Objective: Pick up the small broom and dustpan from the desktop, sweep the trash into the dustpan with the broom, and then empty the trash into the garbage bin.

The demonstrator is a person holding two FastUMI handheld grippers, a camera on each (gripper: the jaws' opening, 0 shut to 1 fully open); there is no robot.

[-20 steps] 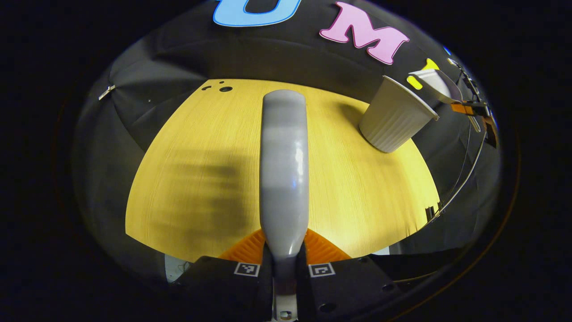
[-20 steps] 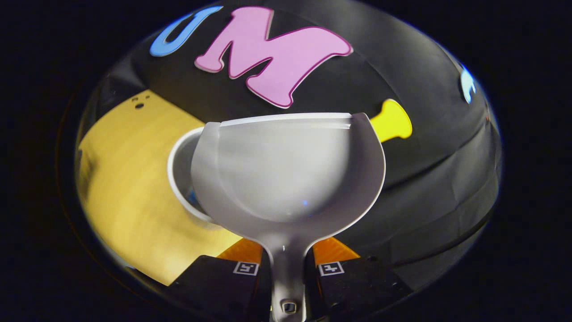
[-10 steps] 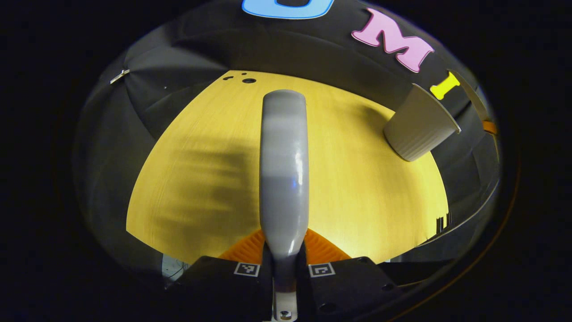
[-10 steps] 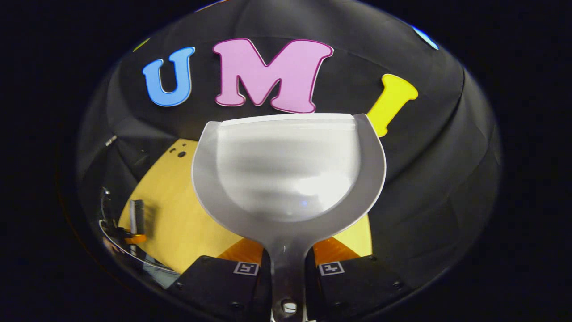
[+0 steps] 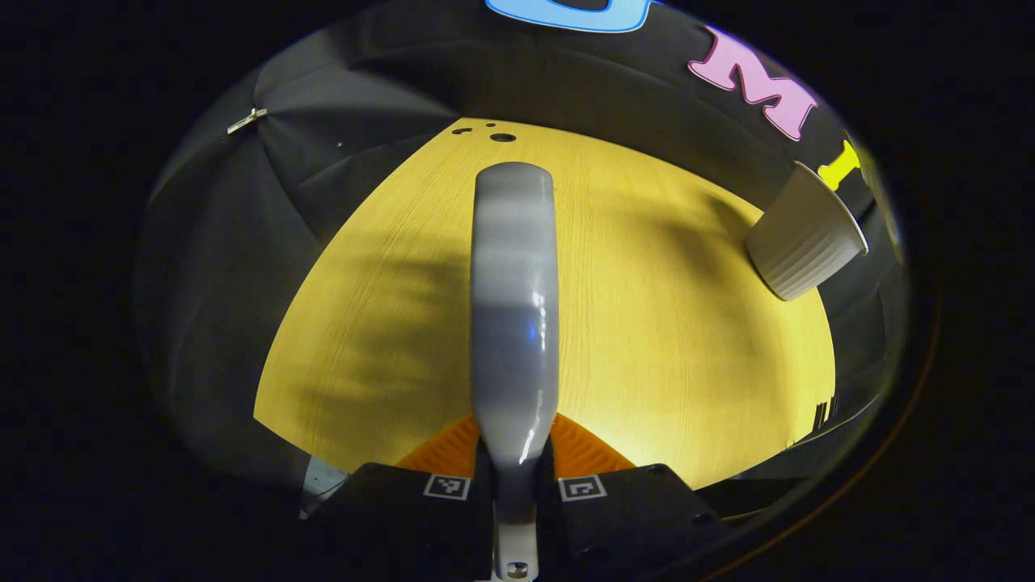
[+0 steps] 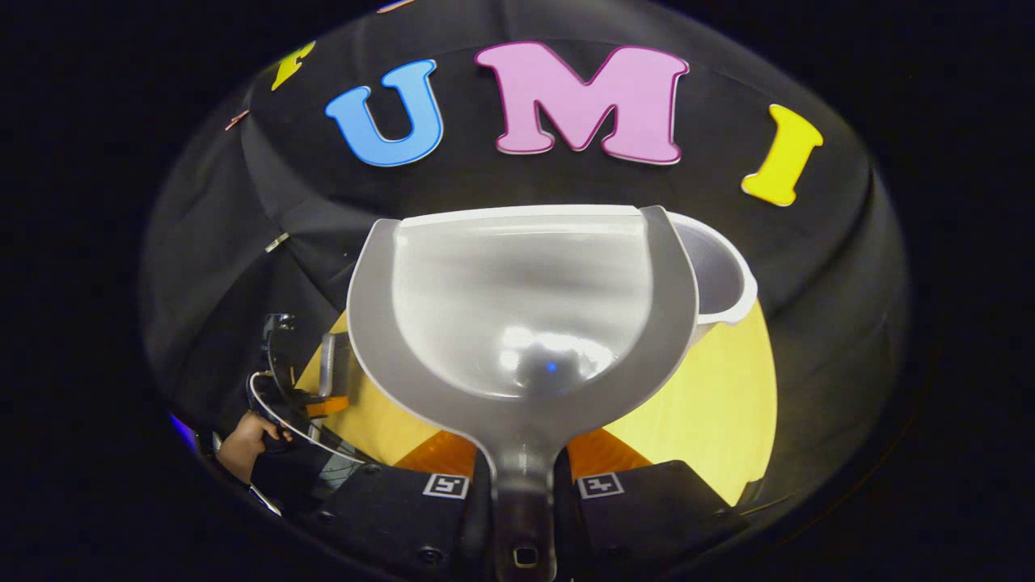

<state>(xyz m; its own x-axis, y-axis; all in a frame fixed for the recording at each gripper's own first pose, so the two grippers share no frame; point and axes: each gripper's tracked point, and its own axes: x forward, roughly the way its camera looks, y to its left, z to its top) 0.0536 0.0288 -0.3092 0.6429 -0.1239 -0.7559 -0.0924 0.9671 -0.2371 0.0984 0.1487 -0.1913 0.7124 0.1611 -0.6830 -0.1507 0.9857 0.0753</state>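
Observation:
A grey small broom (image 5: pixel 514 307) runs straight ahead from my left gripper (image 5: pixel 514 478), which is shut on its handle above the yellow wooden desktop (image 5: pixel 663 347). The white ribbed garbage bin (image 5: pixel 805 242) stands at the far right of the left gripper view. My right gripper (image 6: pixel 522 485) is shut on the handle of the grey dustpan (image 6: pixel 517 307), held level over the desktop with its mouth facing away. The bin (image 6: pixel 720 275) peeks out behind the pan's right rim. I see no trash in the pan. At the left of the right gripper view, a hand (image 6: pixel 242 443) holds the left gripper and broom (image 6: pixel 328 373).
Black cloth walls close in the desktop at the back and on both sides. Small holes (image 5: pixel 501 137) mark the desktop's far edge. Its near edge (image 5: pixel 340 453) lies just ahead of my left gripper. Bare wood (image 6: pixel 711 404) lies right of the dustpan.
My right gripper has swung the dustpan away from over the bin; the bin now sits behind the pan's right rim. The left gripper turned left, so the bin slid to the right edge of its view.

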